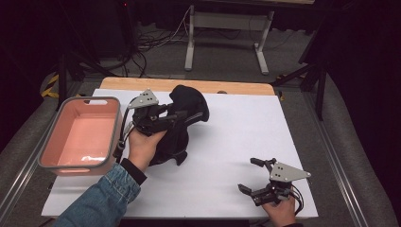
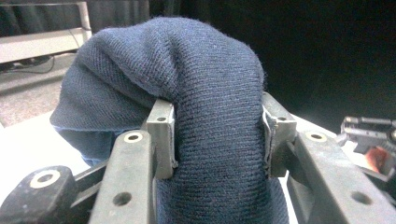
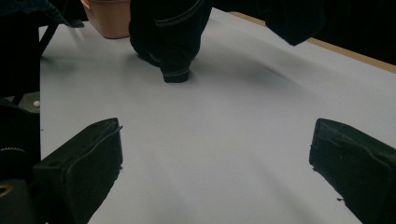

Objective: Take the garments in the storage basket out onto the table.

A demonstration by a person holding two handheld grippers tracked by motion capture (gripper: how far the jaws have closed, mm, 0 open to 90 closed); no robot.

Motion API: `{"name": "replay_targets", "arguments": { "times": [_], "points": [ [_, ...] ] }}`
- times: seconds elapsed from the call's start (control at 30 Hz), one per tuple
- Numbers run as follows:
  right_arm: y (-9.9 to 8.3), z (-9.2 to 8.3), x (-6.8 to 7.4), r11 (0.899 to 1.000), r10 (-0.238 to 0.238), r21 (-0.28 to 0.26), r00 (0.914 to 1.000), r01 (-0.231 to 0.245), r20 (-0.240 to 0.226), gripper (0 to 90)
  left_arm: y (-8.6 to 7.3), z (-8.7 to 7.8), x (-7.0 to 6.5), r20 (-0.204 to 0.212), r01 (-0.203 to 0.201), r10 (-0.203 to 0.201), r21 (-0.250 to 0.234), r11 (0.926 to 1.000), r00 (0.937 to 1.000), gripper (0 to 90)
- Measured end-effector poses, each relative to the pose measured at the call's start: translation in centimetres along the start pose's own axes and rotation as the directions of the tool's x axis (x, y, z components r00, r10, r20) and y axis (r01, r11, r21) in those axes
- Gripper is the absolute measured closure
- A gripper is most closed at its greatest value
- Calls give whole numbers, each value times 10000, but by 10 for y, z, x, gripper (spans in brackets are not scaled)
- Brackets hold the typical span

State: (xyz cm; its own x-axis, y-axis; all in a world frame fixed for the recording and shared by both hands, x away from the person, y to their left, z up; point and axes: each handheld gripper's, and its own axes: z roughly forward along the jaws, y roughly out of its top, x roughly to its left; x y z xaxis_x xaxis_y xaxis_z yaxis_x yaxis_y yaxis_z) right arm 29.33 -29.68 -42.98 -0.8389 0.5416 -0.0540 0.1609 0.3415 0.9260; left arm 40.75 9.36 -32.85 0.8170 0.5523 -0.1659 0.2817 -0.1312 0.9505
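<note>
Garment clamped in the left gripper, bin just to its left

We see the left gripper (image 2: 217,135) closed on a fold of the dark knitted garment (image 2: 205,93), which hangs upright, its lower end touching the white table (image 1: 227,142). We judge the pink bin (image 1: 80,135) the target: it sits just left of that hand. The right gripper (image 1: 257,176) rests open, near right, well apart

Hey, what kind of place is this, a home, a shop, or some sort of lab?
Probably a lab or recording studio. A white-covered table stands among dark curtains, with loose cables on the grey floor. A person works with handheld grippers: the left gripper clamps a dark garment beside a pink bin.
</note>
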Motion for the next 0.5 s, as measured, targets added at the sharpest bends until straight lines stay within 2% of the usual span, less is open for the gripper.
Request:
{"name": "replay_targets", "arguments": {
  "times": [0.27,0.5],
  "points": [
    [0,-1,-1,10000,12,-43,10000,-11,23,32,-19,17,-4,430,463,-475,277,9985,9979,574],
    [0,-2,-1,10000,-1,-69,10000,1,10,32,-29,27,-8,618,548,-581,543,9970,9964,572]
  ]
}}
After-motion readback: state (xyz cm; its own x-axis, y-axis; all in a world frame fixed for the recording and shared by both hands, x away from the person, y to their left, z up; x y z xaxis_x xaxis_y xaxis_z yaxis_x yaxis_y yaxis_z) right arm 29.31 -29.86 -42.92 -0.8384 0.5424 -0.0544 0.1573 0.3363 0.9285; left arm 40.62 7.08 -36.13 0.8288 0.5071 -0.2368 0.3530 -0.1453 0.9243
